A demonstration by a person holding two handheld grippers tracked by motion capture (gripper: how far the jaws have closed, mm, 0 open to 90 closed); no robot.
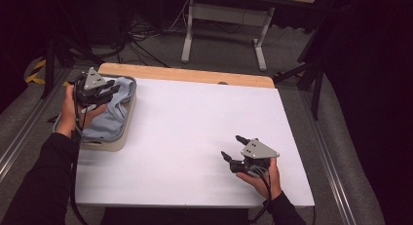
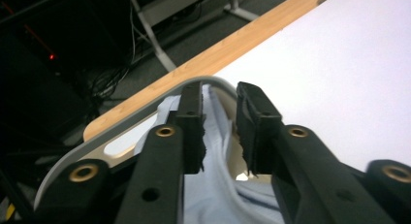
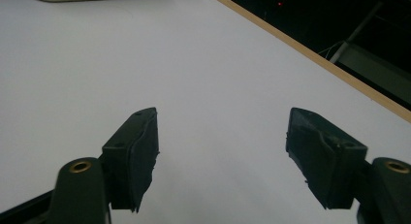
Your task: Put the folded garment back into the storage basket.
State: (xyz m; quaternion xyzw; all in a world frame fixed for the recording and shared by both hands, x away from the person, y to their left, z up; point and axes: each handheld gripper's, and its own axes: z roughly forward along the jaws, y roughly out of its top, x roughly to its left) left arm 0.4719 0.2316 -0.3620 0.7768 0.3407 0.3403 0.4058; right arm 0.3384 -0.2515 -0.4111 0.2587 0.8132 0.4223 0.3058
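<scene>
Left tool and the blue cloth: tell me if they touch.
Apart. The left gripper view shows the left tool open, a gap each side of the blue cloth below.

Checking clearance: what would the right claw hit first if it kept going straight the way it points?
Nothing close: the open right claw points across the bare white tabletop. First in line, roughly, looks like the table's far wooden edge strip; depth unclear.

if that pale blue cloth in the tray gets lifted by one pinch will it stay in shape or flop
The pale blue cloth would likely flop: it lies crumpled in soft folds inside the tray. It looks thin, so probably light. A fold may drag over the rim.
</scene>
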